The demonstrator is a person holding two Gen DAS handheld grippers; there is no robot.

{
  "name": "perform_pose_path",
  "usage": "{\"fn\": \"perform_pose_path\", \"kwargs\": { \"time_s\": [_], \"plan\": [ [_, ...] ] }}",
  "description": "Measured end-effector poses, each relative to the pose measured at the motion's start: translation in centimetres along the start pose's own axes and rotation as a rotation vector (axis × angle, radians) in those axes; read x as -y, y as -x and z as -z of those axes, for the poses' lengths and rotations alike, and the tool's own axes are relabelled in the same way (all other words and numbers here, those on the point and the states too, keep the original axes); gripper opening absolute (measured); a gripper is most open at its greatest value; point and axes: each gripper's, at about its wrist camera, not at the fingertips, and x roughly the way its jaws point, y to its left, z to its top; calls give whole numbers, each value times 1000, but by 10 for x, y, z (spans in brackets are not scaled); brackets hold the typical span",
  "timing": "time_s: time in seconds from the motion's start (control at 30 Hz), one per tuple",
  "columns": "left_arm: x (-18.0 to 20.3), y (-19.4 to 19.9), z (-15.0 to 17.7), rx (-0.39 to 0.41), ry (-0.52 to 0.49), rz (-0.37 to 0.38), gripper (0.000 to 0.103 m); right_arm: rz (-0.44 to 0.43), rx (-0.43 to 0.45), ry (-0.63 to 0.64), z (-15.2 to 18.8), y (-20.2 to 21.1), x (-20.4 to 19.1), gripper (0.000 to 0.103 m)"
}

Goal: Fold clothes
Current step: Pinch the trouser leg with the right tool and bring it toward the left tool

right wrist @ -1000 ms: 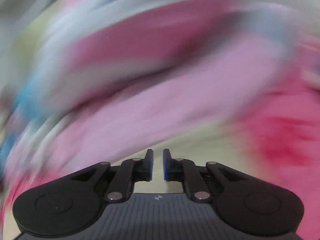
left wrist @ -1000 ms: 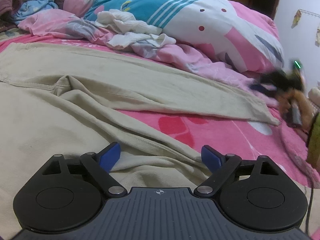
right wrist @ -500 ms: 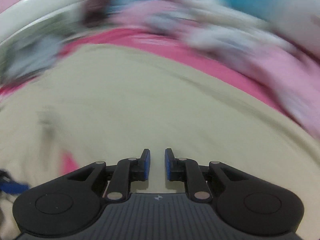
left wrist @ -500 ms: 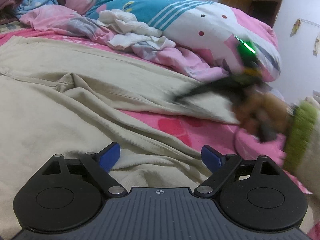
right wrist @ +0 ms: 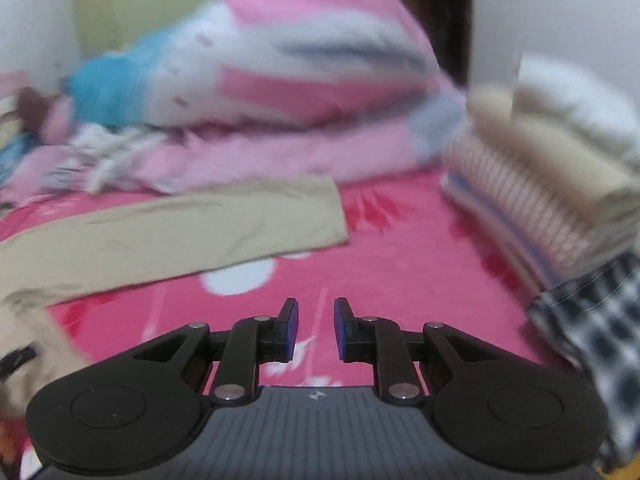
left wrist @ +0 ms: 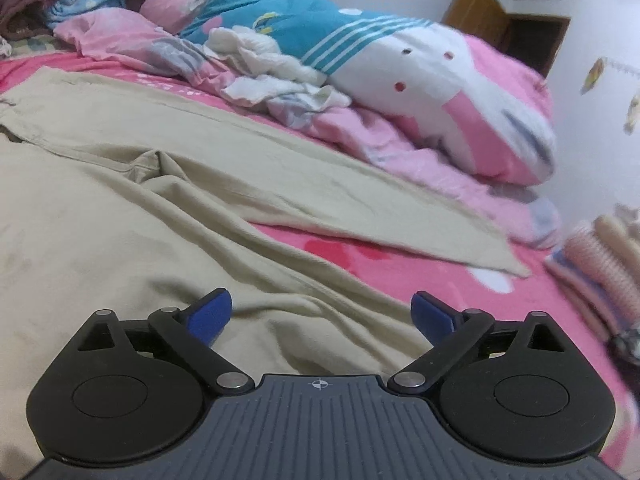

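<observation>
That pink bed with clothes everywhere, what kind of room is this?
Most likely a home bedroom: a pink bedsheet, a rumpled cartoon quilt, and a stack of folded clothes beside beige trousers.

Left wrist view low over beige trousers (left wrist: pixel 168 184), facing quilt (left wrist: pixel 420 92). Right wrist view blurred, close above pink bedsheet (right wrist: pixel 400 260). Both share trouser leg, quilt, folded stack (right wrist: pixel 540 184).

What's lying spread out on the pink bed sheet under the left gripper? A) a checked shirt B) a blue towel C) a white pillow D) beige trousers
D: the beige trousers lie spread flat on the pink bed sheet, below the left gripper, nothing between its opening jaws.
</observation>
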Motion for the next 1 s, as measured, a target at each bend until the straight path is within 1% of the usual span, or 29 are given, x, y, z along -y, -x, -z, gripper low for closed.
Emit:
{"fn": "perform_pose_path", "kwargs": {
  "time_s": [0.07,0.13,0.2,0.27,0.33,0.43,0.5,0.57,0.63,0.67,0.7,0.77,0.87,0.97,1.0],
  "plan": [
    [3,15,3,9,-6,37,99,-30,59,51,17,36,-25,27],
    [8,31,8,18,-27,79,99,-108,103,81,40,59,-49,30],
    [13,46,13,27,-49,121,100,-172,104,85,59,64,-68,30],
    [24,60,23,37,-122,145,100,-212,83,90,74,62,-86,30],
    [34,63,33,50,-205,138,100,-247,58,100,86,53,-102,30],
    [50,69,48,70,-329,127,97,-285,27,105,90,37,-118,30],
    [49,67,51,55,-341,120,93,-306,16,112,84,23,-128,30],
    [44,61,49,26,-325,106,80,-338,10,128,77,8,-139,30],
    [35,54,44,-3,-294,91,76,-374,-10,147,66,-16,-152,30],
    [31,51,42,-17,-278,82,72,-388,-23,157,61,-28,-158,30],
    [27,48,40,-31,-263,74,69,-403,-36,168,57,-41,-164,30],
    [21,43,35,-54,-236,76,67,-431,-72,194,49,-68,-179,30],
    [19,37,36,-77,-232,79,64,-474,-124,250,41,-108,-203,30],
    [23,28,40,-111,-256,65,63,-508,-173,312,41,-140,-219,28],
    [24,25,41,-122,-270,56,63,-506,-182,328,42,-147,-222,28]
  ]
}}
